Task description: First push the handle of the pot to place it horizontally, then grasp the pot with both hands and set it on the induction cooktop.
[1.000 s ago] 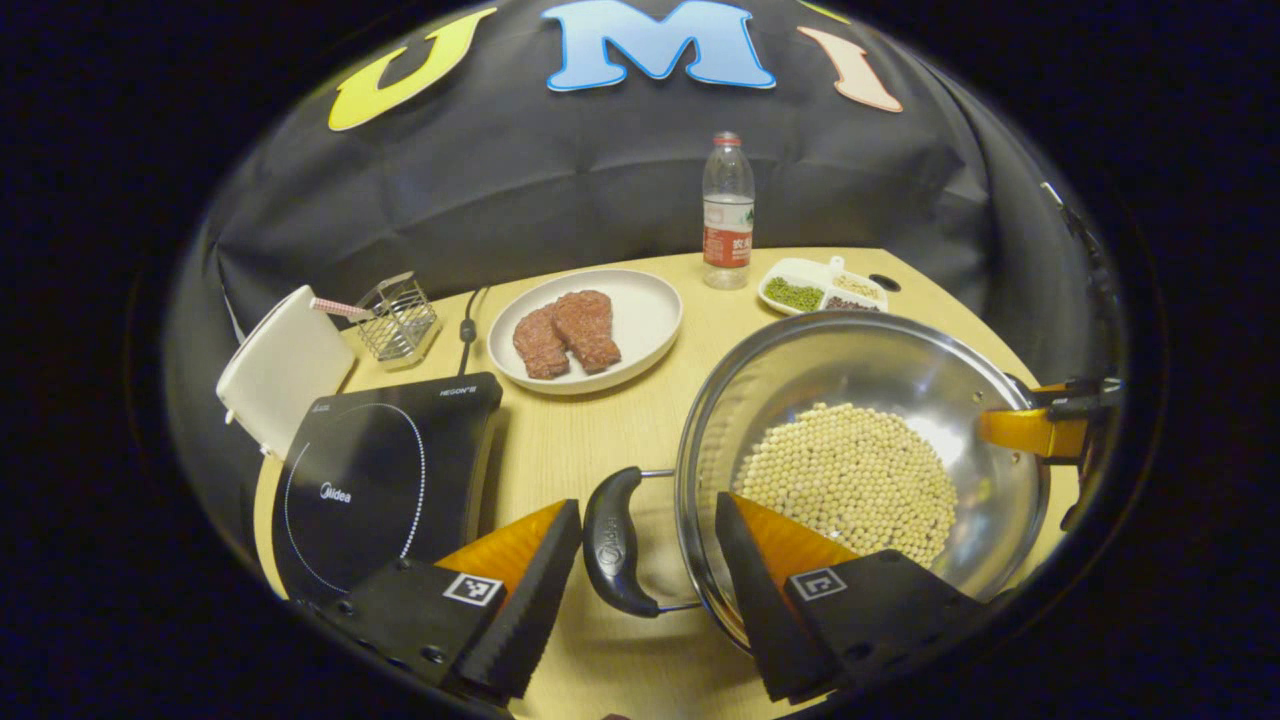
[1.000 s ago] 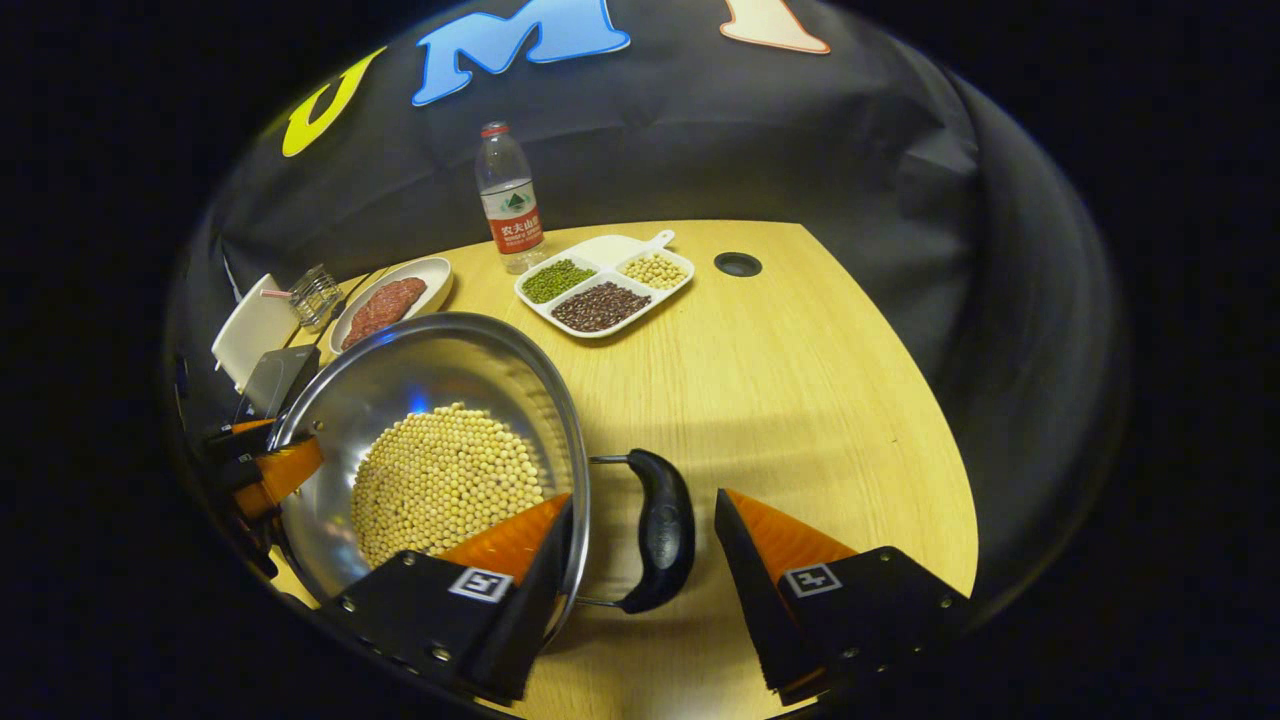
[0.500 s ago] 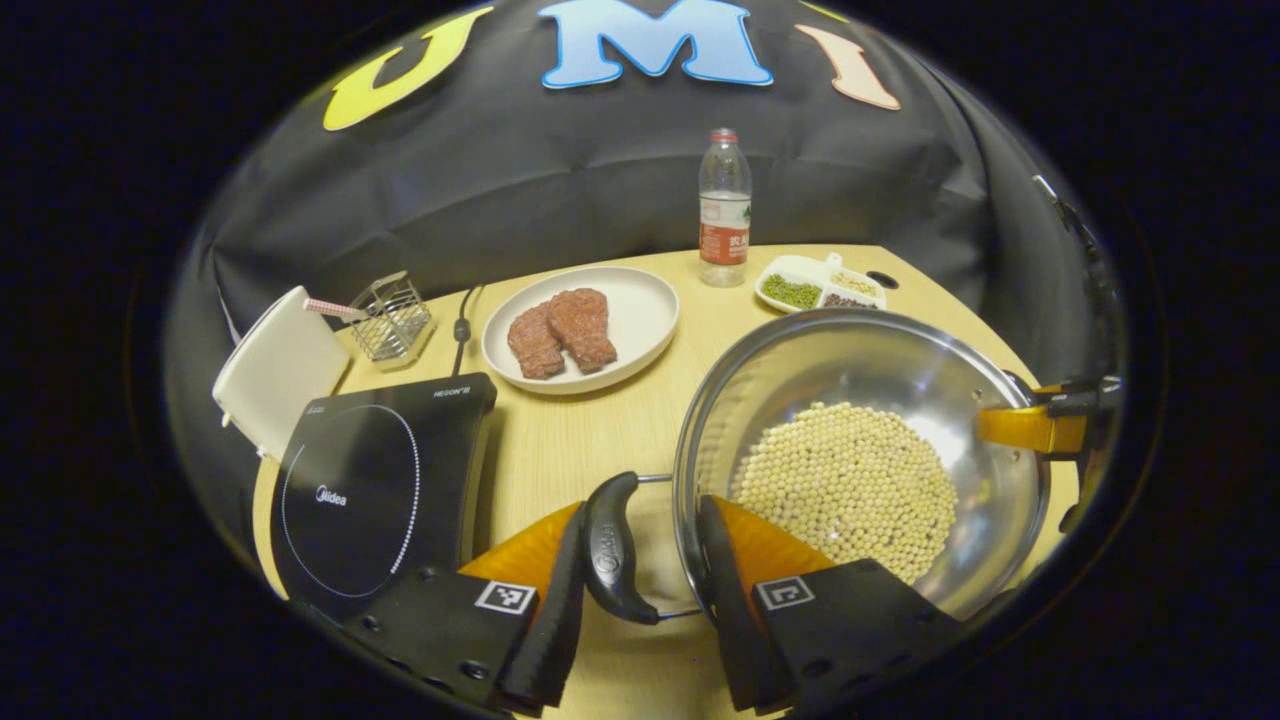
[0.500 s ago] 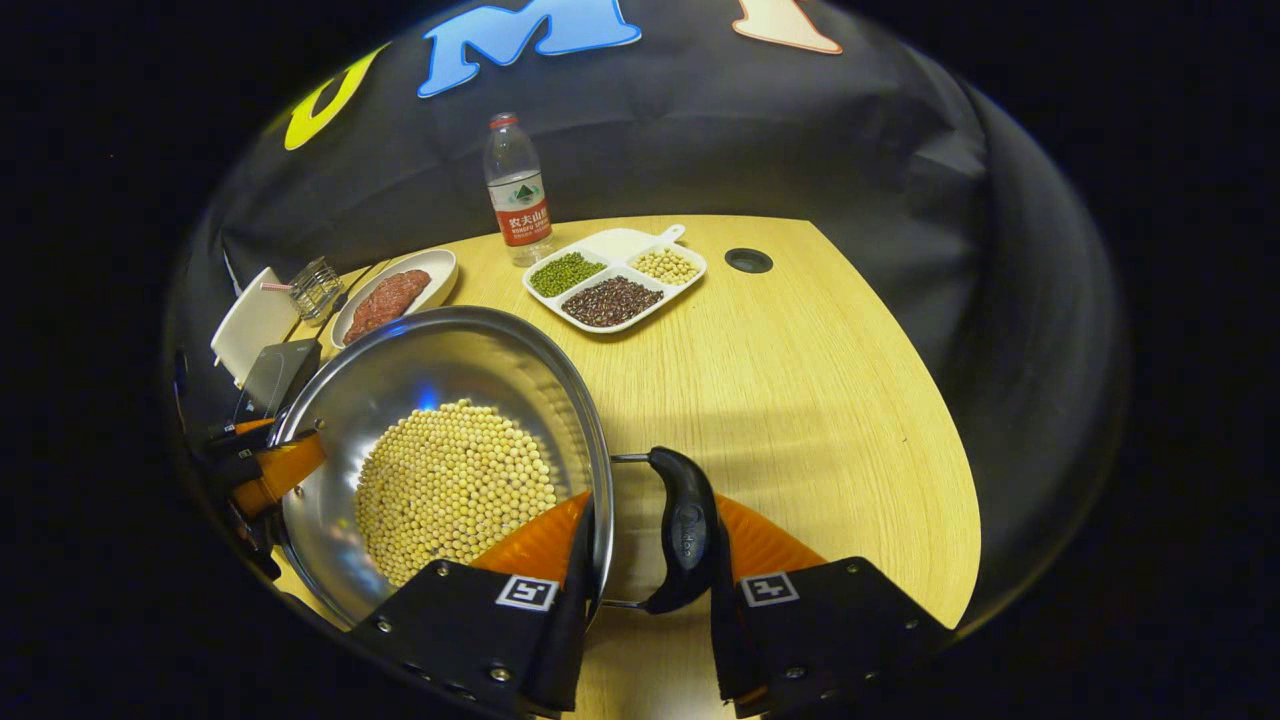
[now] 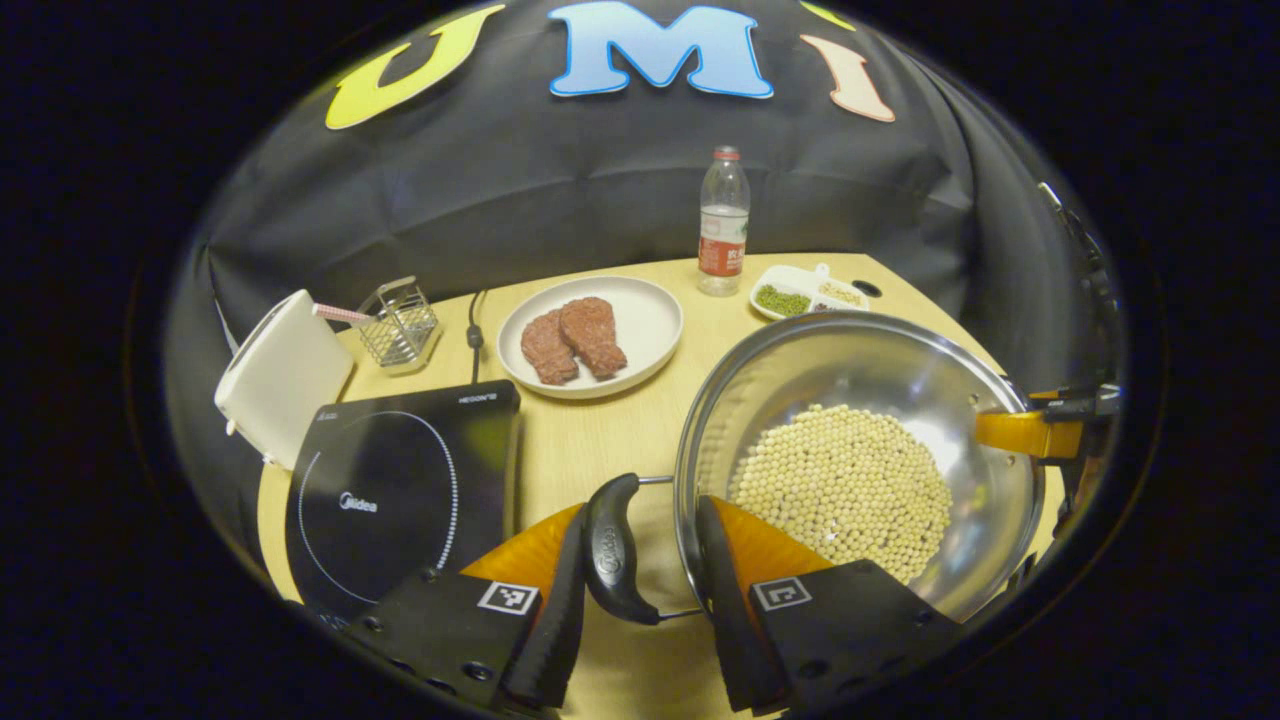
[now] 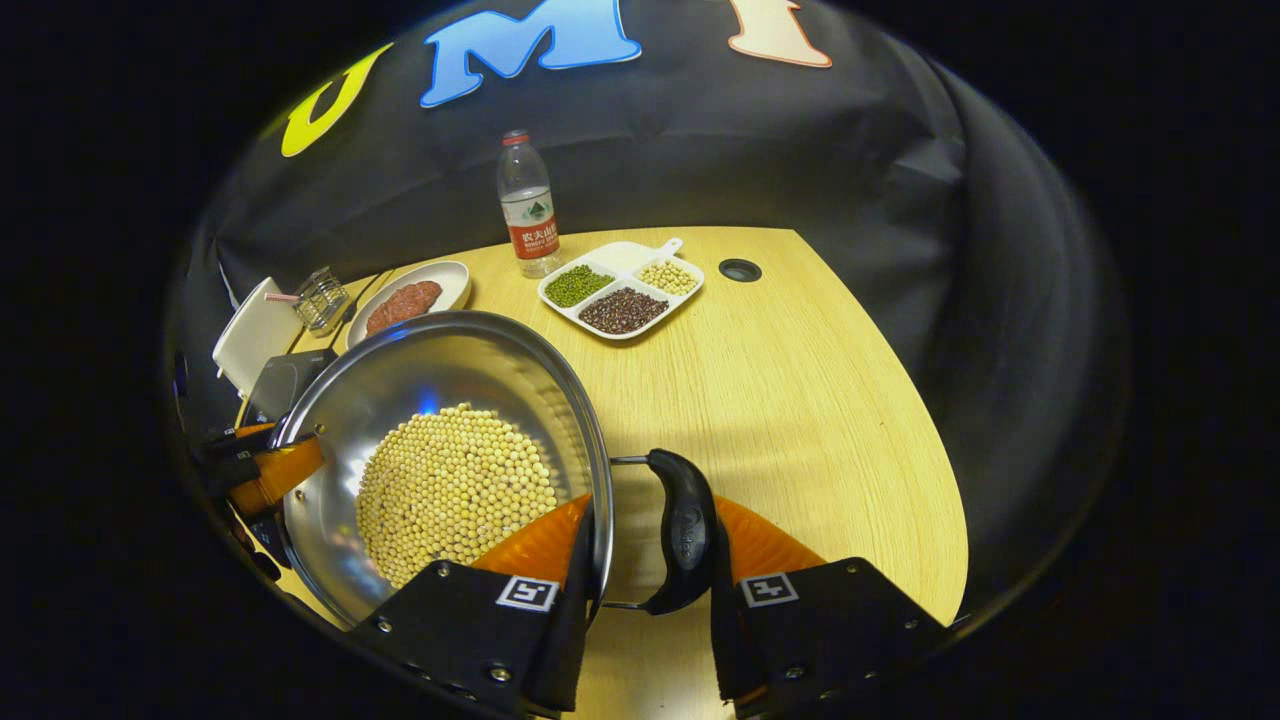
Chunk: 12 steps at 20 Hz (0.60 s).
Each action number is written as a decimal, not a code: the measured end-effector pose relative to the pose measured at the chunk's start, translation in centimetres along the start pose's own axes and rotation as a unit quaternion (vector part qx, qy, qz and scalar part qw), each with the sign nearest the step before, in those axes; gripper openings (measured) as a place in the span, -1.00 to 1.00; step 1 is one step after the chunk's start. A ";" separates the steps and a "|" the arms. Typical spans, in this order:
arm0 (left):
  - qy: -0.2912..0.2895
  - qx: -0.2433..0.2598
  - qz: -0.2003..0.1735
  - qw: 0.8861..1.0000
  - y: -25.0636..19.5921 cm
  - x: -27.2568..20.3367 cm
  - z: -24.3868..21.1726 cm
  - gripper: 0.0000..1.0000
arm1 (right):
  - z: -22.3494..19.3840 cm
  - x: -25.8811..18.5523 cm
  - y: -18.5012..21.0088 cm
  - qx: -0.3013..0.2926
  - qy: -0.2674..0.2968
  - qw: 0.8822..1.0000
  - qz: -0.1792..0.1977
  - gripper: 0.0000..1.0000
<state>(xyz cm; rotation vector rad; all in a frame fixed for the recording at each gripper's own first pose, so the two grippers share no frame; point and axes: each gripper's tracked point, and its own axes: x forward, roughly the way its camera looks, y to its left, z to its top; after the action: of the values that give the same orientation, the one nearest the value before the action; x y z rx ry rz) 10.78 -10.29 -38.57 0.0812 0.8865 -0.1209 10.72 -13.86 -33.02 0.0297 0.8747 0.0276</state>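
Both grippers were clamped on the pot (image 5: 860,400): the left gripper (image 5: 635,570) held its left handle (image 5: 610,550), the right gripper (image 6: 645,560) its right handle (image 6: 685,530), induction cooktop (image 5: 400,500) at far left

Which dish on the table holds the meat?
The round white plate beside the induction cooktop holds the meat; the divided tray near the bottle holds beans.

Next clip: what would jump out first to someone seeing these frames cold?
The big steel pot, its bottom covered with soybeans, sits in the foreground of both views. The left gripper is closed across the pot's rim and its left handle; the right gripper does the same at the right handle. The black induction cooktop lies left of the pot, beyond it a plate of raw meat.
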 end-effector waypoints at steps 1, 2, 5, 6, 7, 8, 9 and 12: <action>-0.002 0.001 -0.001 1.000 0.4 -0.8 0.3 0.27 | -0.1 -0.6 0.4 0.002 -0.001 1.000 -0.001 0.03; -0.004 0.001 -0.003 1.000 0.7 -1.5 0.5 0.27 | 0.0 -1.4 0.9 0.003 -0.004 1.000 -0.002 0.03; -0.003 -0.002 -0.009 1.000 2.0 -3.7 0.5 0.21 | -0.1 -3.3 2.3 0.003 -0.008 1.000 -0.005 0.03; -0.003 -0.002 -0.010 1.000 2.5 -4.4 0.4 0.20 | -0.2 -4.0 2.8 0.002 -0.008 1.000 -0.007 0.03; -0.005 -0.003 -0.012 1.000 3.0 -4.9 0.4 0.19 | -0.4 -4.6 3.4 0.000 -0.008 1.000 -0.007 0.02; -0.005 -0.004 -0.013 1.000 3.6 -5.5 0.2 0.19 | -0.3 -5.1 4.0 0.000 -0.009 1.000 -0.007 0.02; -0.004 -0.007 -0.015 1.000 4.1 -6.0 0.0 0.19 | -0.4 -5.5 4.6 0.000 -0.010 1.000 -0.007 0.02; -0.006 -0.009 -0.016 1.000 6.2 -7.2 -0.2 0.27 | -0.7 -6.6 6.7 -0.001 -0.010 1.000 -0.007 0.03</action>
<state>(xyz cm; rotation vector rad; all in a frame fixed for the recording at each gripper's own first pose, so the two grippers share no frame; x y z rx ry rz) 6.99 -3.66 -32.97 0.0493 0.8761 -0.1432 5.83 -7.43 -28.16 0.0221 0.8540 0.0151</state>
